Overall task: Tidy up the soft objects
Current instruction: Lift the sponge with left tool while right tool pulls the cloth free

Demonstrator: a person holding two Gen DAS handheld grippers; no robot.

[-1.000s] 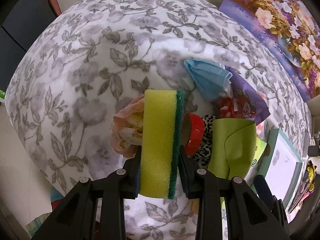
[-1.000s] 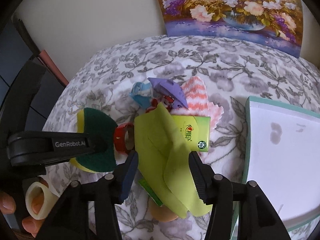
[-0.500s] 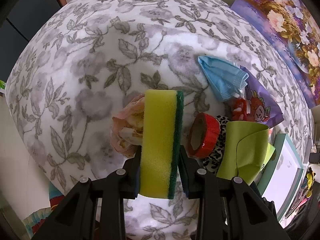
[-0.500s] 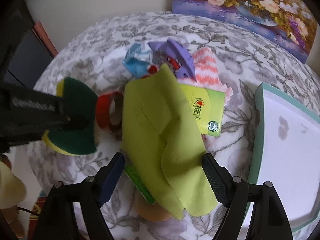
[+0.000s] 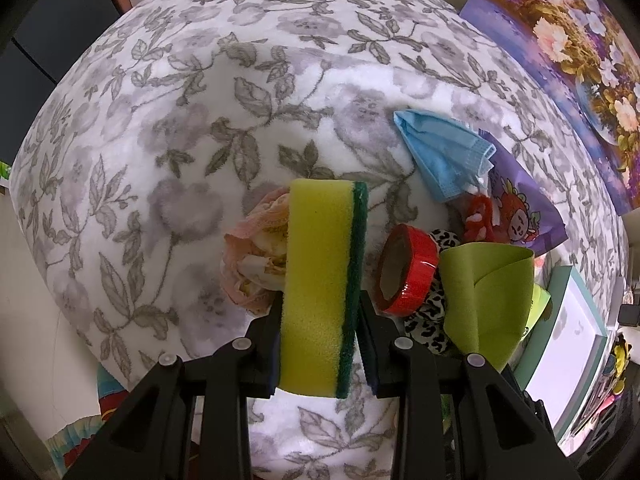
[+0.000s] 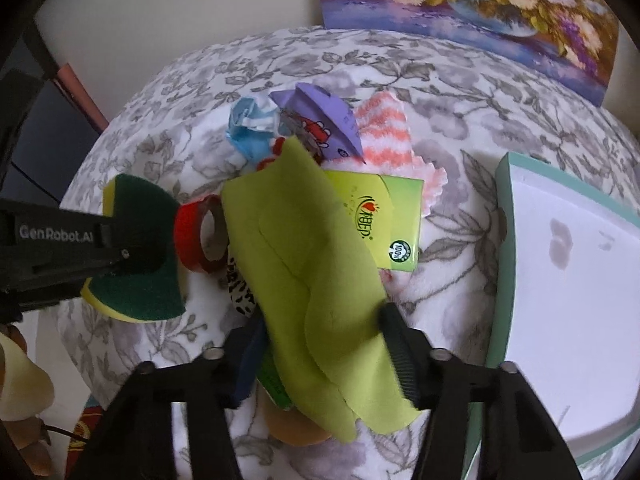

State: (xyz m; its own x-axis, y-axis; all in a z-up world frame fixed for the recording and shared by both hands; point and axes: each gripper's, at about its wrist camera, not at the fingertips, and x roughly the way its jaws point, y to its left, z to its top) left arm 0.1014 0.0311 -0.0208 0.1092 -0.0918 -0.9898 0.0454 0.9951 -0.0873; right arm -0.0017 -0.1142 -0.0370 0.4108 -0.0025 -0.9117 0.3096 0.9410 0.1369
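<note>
Closing on the lime-green cloth at the centre of the right wrist view, the right gripper has the fabric between its jaws, with the pads at the cloth's two edges; whether they already pinch it firmly I cannot tell. The biggest risk, as I judge it, is that this cloth drapes over a green tissue pack and a leopard-print piece, so a lift may drag neighbours along or snag only a loose fold that slips free. The white tray with the teal rim at the right edge looks the likely destination, and a trailing corner could catch on that rim. Smaller worry: the left gripper, at lower centre of its own view, is clamped on the yellow-and-green sponge, which hangs just beside the red tape roll and could nudge it.
</note>
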